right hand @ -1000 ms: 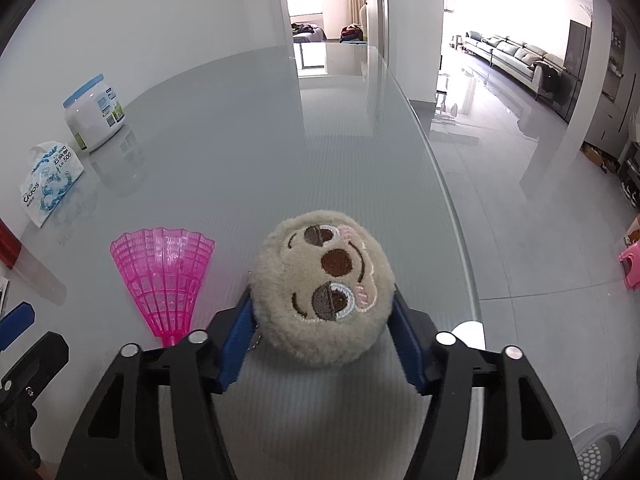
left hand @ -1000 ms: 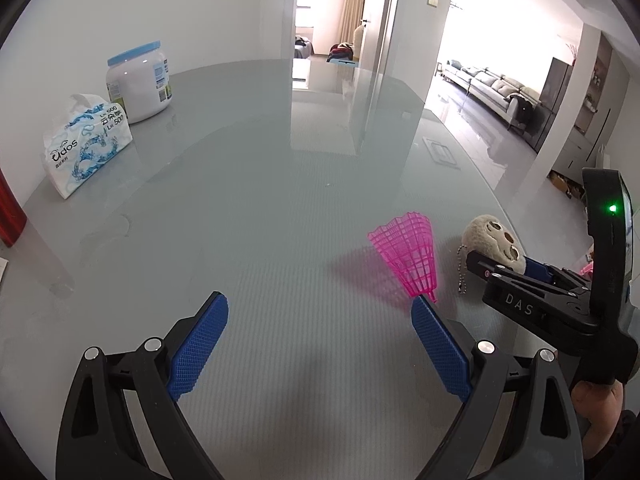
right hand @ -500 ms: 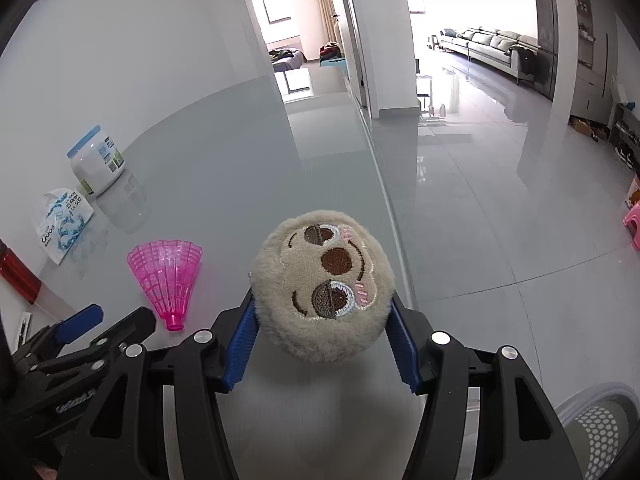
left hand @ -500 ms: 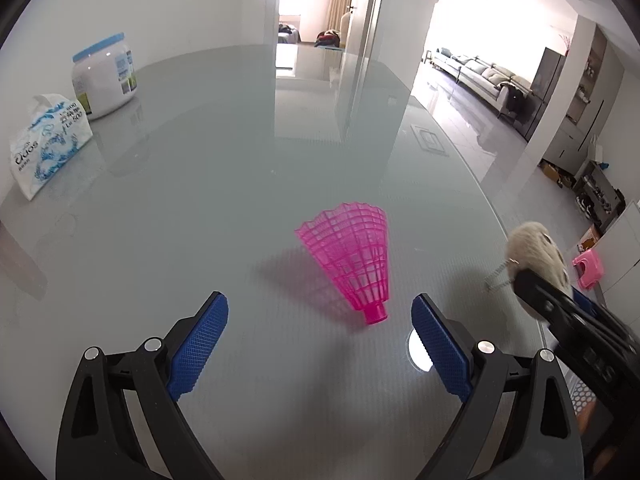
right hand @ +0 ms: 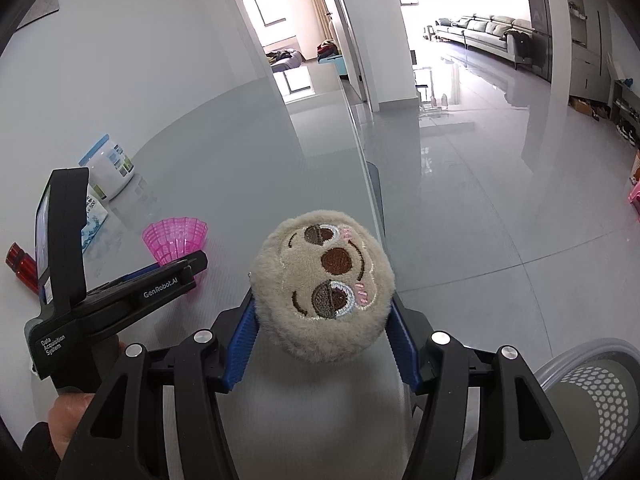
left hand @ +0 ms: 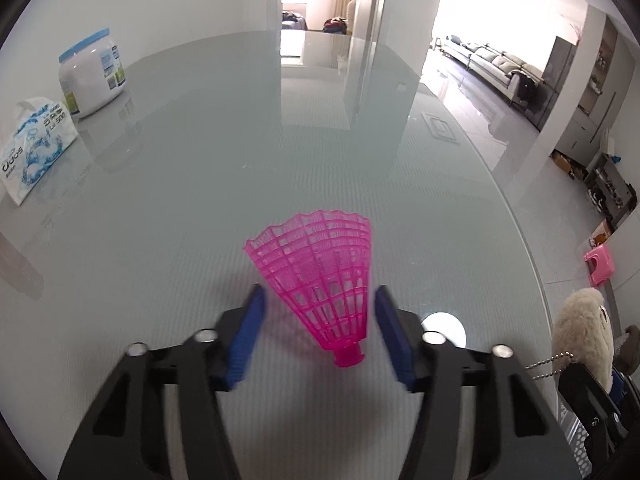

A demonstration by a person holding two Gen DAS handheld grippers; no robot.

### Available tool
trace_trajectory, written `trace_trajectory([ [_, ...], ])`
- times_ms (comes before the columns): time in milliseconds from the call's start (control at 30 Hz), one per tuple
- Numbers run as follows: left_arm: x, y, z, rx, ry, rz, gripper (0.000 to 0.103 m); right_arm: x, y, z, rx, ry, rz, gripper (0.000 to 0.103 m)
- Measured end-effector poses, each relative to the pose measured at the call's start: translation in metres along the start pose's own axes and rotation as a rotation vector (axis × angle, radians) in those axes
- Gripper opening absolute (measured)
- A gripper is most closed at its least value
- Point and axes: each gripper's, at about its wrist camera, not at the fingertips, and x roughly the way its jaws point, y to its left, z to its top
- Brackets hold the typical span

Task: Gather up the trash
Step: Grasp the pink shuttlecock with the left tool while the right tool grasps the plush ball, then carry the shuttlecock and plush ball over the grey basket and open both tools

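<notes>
A pink plastic shuttlecock [left hand: 320, 276] lies on the glass table [left hand: 200, 168], its cork end towards me. My left gripper [left hand: 318, 332] straddles it with both blue pads close to its skirt; a small gap shows on each side. The shuttlecock also shows in the right wrist view [right hand: 174, 240]. My right gripper [right hand: 322, 344] is shut on a beige plush sloth face [right hand: 324, 284] and holds it beyond the table's right edge, above the floor. The plush also shows in the left wrist view [left hand: 584, 332].
A white jar with a blue lid [left hand: 92, 76] and a tissue pack [left hand: 34, 148] stand at the table's far left. A red object [right hand: 22, 266] lies at the left. A mesh waste bin [right hand: 592, 396] stands on the floor below right. A pink stool [left hand: 599, 265] is on the floor.
My left gripper has moved forward over the shuttlecock and its jaws have narrowed around it. My right gripper has carried the plush further right, off the table, towards the bin.
</notes>
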Motion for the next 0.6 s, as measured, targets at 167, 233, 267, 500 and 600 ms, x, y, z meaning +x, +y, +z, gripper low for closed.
trace_trajectory([
  [167, -0.010, 0.000, -0.005, 0.009, -0.012, -0.017, 0.035, -0.003, 0.001, 0.002, -0.001, -0.003, 0.000, 0.057],
  [233, -0.018, 0.000, -0.008, 0.017, -0.025, -0.024, 0.034, -0.002, 0.007, 0.003, -0.003, -0.003, -0.002, 0.057],
  [267, -0.024, 0.000, -0.010, 0.024, -0.033, -0.029, 0.034, -0.004, 0.007, 0.002, -0.003, -0.004, -0.002, 0.057],
  [500, -0.069, 0.008, -0.030, 0.098, -0.081, -0.061, 0.034, -0.030, 0.012, -0.009, -0.009, -0.035, -0.005, 0.057],
  [600, -0.087, 0.010, -0.040, 0.117, -0.088, -0.077, 0.034, -0.042, 0.011, -0.017, 0.006, -0.042, -0.005, 0.057],
])
